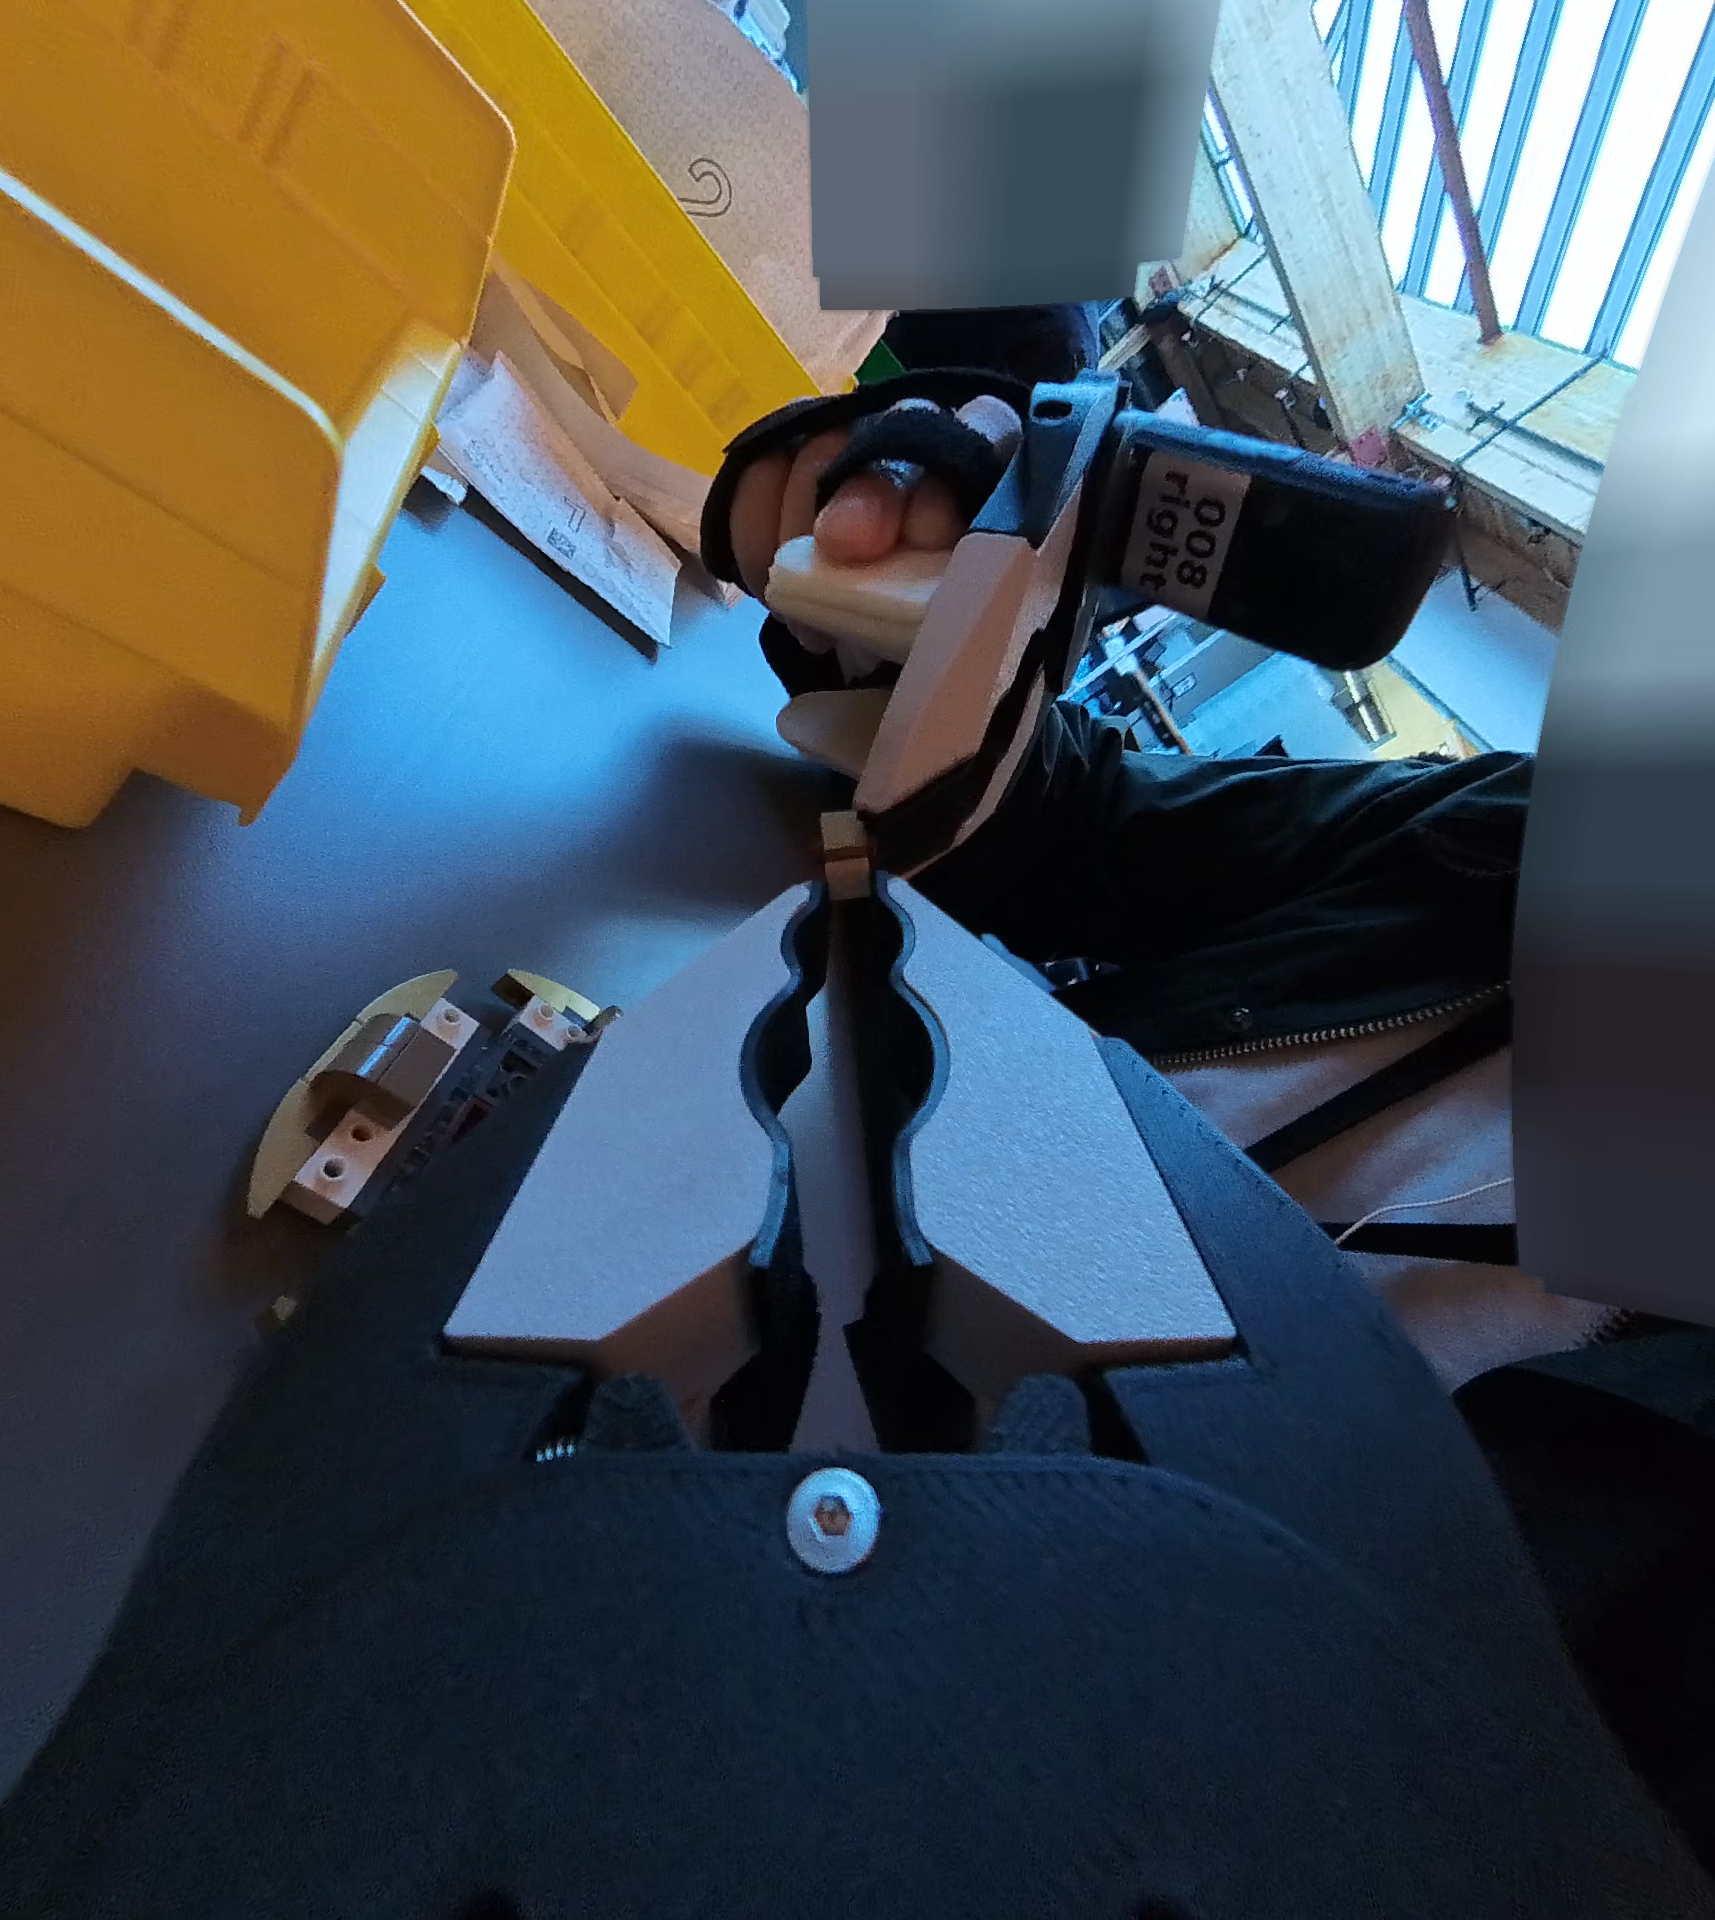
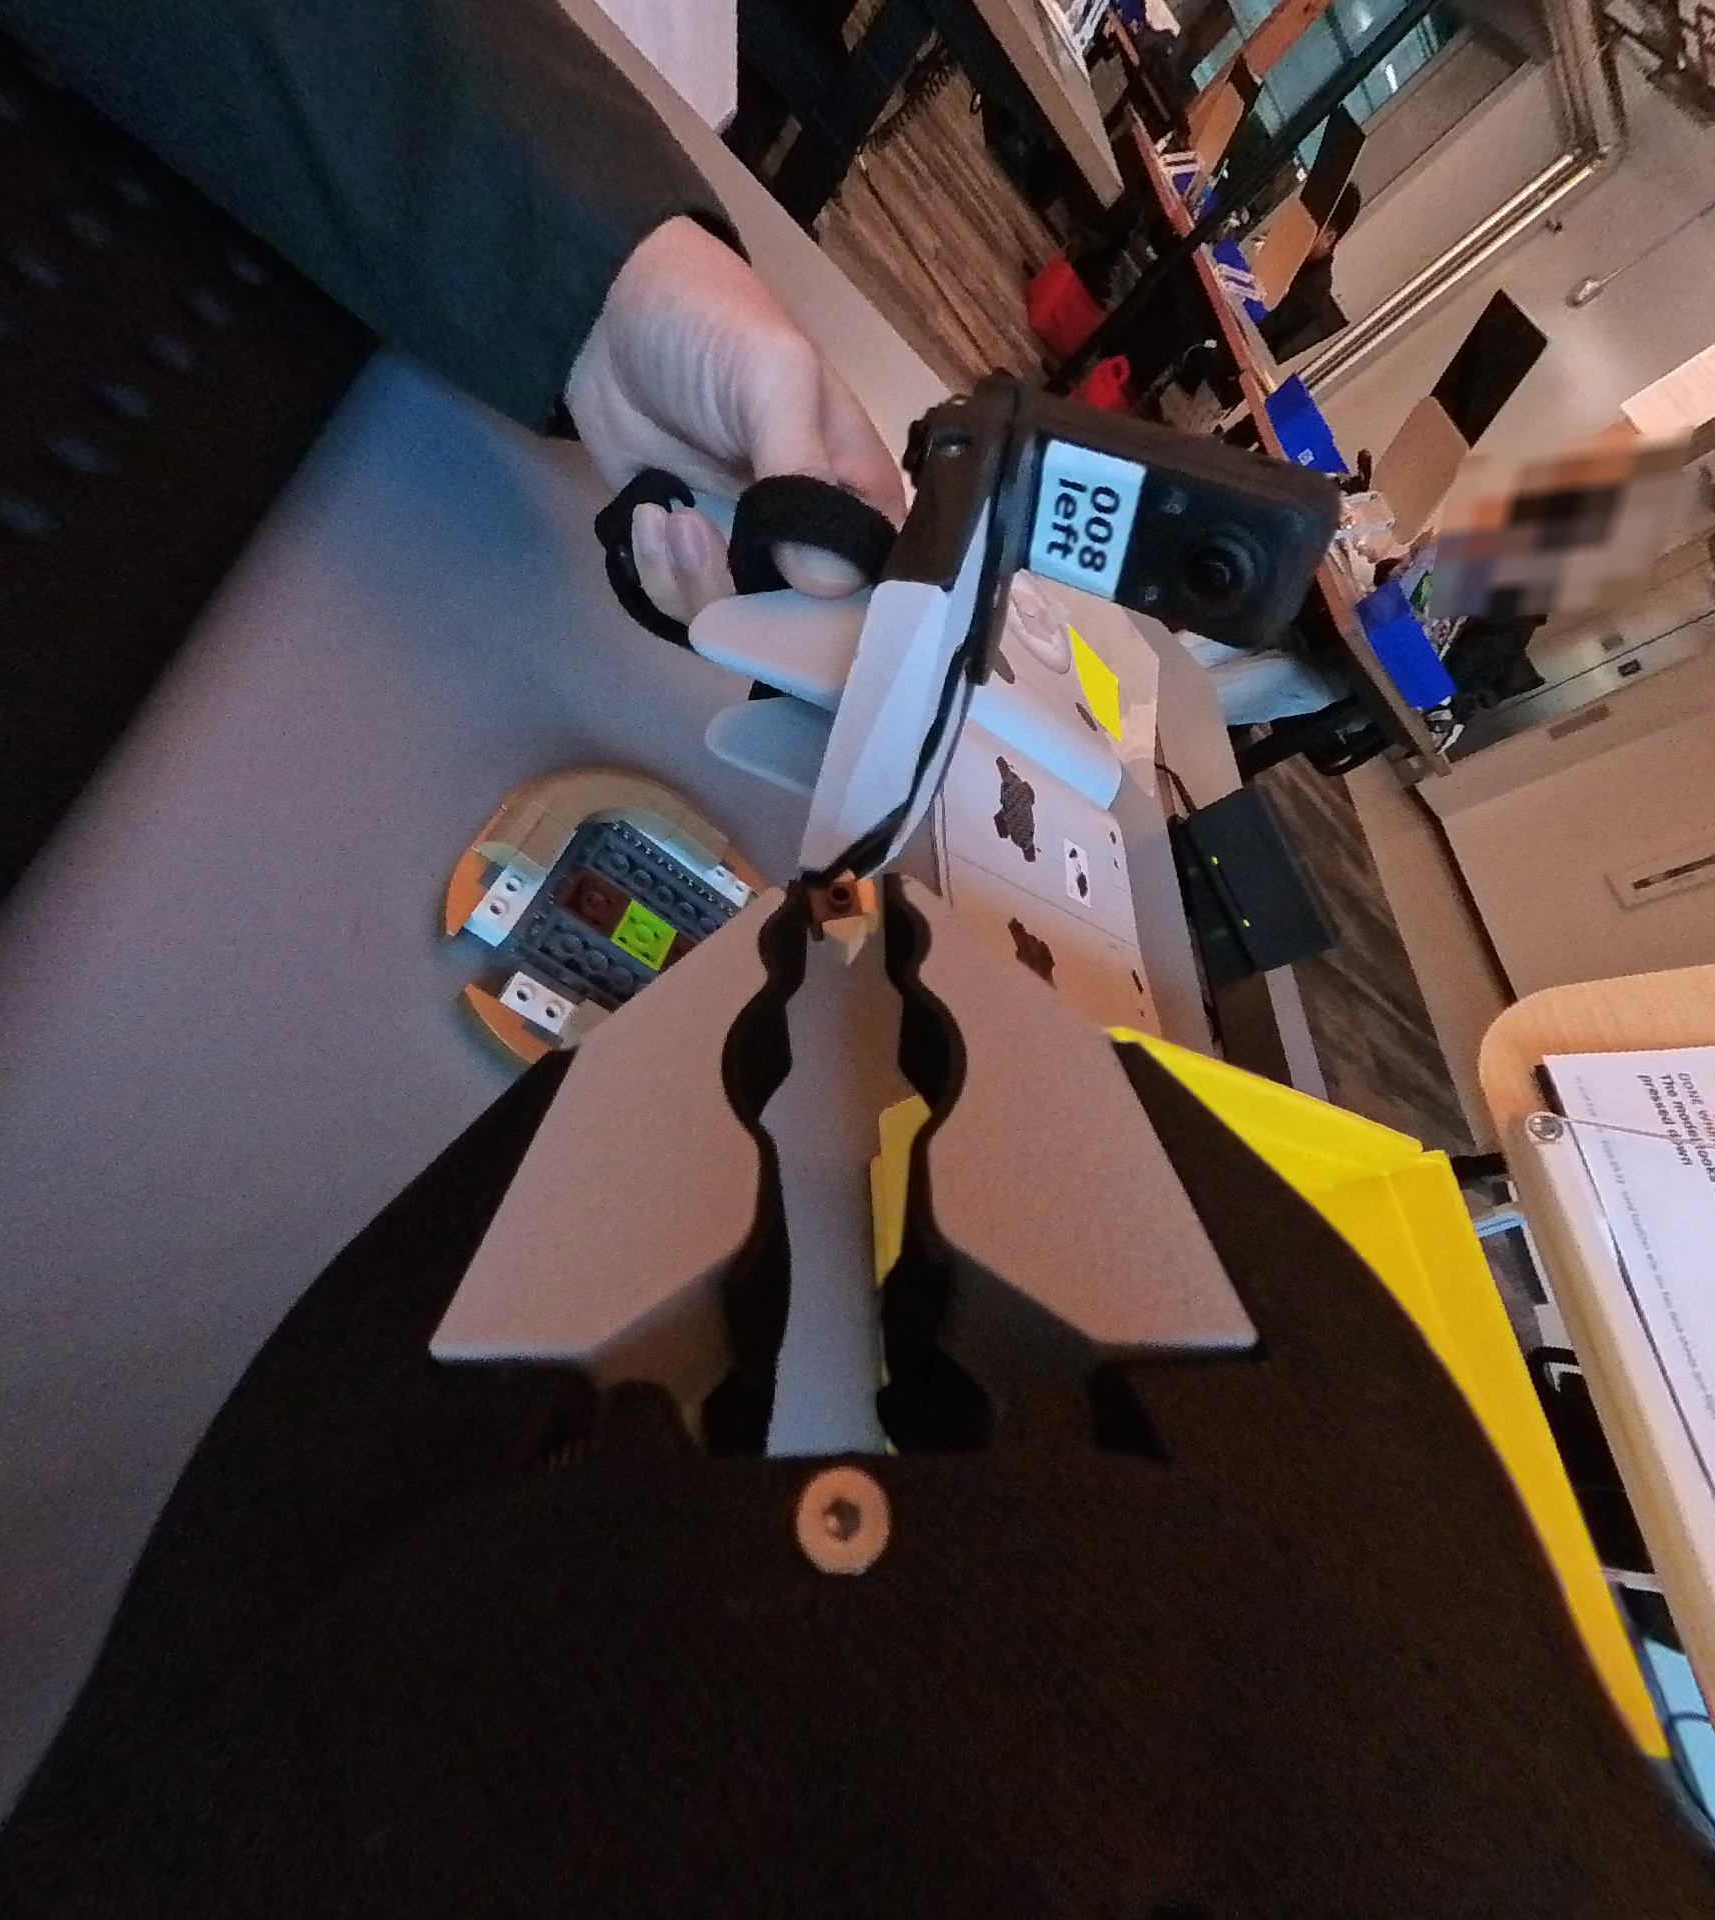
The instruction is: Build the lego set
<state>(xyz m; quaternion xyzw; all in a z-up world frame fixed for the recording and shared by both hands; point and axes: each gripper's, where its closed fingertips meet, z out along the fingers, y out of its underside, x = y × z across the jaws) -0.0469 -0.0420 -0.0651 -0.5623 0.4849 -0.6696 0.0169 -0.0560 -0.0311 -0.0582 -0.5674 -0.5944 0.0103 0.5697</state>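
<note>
A small tan-orange lego piece [image 1: 845, 857] is held in the air between both grippers, which meet tip to tip. My left gripper [image 1: 845, 885] is shut on it from below. My right gripper [image 1: 865, 821] comes down from above and touches the same piece. In the right wrist view, my right gripper [image 2: 840, 896] is shut on the orange piece [image 2: 840, 902], which has a pale part under it. My left gripper [image 2: 827, 871] pinches it from the far side. The part-built model [image 2: 604, 925] lies on the grey table [image 2: 209, 935], left of the tips. It has an orange rounded base, grey plates, white bricks and a green brick. It also shows in the left wrist view [image 1: 385, 1091].
Yellow bins [image 1: 157, 416] stand at the left, with cardboard and paper [image 1: 562, 499] behind them. A yellow bin [image 2: 1352, 1247] and an instruction sheet on a wooden board [image 2: 1684, 1299] are at the right. A printed sheet [image 2: 1040, 883] and a black box [image 2: 1248, 894] lie beyond the tips. The grippers are tip to tip, or close to it.
</note>
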